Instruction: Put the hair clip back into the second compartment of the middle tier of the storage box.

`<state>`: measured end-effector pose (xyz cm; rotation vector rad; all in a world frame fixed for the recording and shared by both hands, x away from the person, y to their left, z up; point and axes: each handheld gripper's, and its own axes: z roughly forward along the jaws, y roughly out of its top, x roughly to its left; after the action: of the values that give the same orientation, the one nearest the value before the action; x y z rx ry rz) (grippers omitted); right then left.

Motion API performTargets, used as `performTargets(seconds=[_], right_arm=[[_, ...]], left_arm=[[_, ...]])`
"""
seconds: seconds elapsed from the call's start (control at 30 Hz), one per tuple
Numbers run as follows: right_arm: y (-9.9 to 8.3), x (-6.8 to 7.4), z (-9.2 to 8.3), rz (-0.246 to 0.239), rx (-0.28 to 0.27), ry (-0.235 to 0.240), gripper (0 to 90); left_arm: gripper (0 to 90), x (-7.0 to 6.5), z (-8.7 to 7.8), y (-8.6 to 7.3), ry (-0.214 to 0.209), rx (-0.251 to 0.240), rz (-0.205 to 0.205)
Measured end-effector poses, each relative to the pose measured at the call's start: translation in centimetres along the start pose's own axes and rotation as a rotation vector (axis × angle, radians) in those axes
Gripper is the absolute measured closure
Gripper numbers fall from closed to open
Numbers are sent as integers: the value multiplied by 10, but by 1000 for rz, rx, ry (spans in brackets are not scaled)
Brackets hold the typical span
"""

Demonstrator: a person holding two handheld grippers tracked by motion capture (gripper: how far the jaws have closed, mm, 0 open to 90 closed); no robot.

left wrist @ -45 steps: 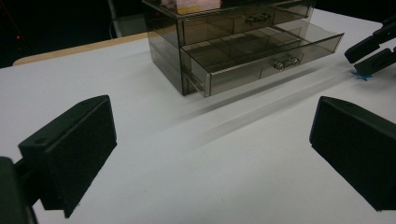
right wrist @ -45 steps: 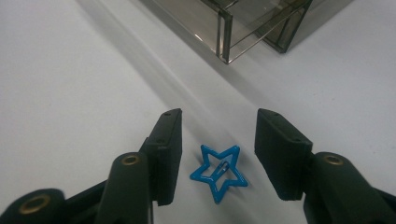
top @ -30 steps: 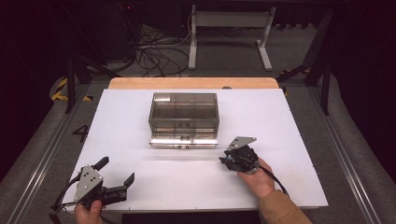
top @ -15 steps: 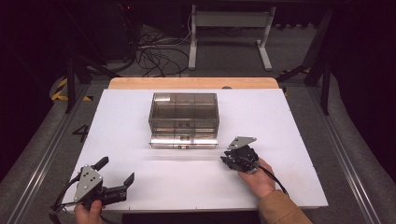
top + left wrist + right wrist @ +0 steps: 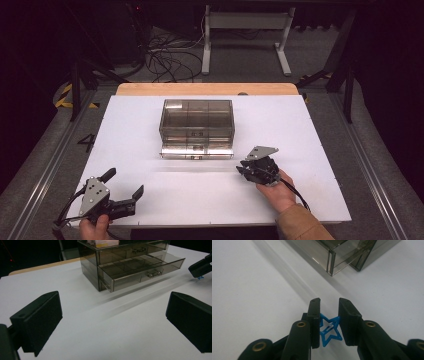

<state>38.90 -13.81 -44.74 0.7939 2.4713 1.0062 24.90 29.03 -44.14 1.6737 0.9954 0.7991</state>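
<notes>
Star clip (image 5: pixel 329 330) flat on table (image 5: pixel 249 302), no long axis

A smoky, glossy clear-plastic drawer organizer (image 5: pixel 197 127) with small metal handles (image 5: pixel 154 274) stands on a matt white tabletop (image 5: pixel 150 120) edged in pale wood. A glossy blue star-shaped clip (image 5: pixel 328 330) sits between the right gripper's (image 5: pixel 329 322) matt black jaws with brass-coloured screws.
</notes>
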Motion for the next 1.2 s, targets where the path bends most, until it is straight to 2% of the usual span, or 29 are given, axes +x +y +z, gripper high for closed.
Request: performTargets(seconds=[0.27,0.47,0.53,0.6,1.2], right_arm=[[1,1,-12,-22,-75,-1,726],[2,2,-20,-25,-132,17,726],[2,3,-23,-34,-161,28,726],[2,5,-25,-49,-180,20,726],[2,6,-37,-49,-286,70,727]], left_arm=[[12,0,0,0,0,0,0],[13,0,0,0,0,-1,1],[12,0,0,0,0,1,2],[13,0,0,0,0,0,0],[12,0,0,0,-2,-1,-2]])
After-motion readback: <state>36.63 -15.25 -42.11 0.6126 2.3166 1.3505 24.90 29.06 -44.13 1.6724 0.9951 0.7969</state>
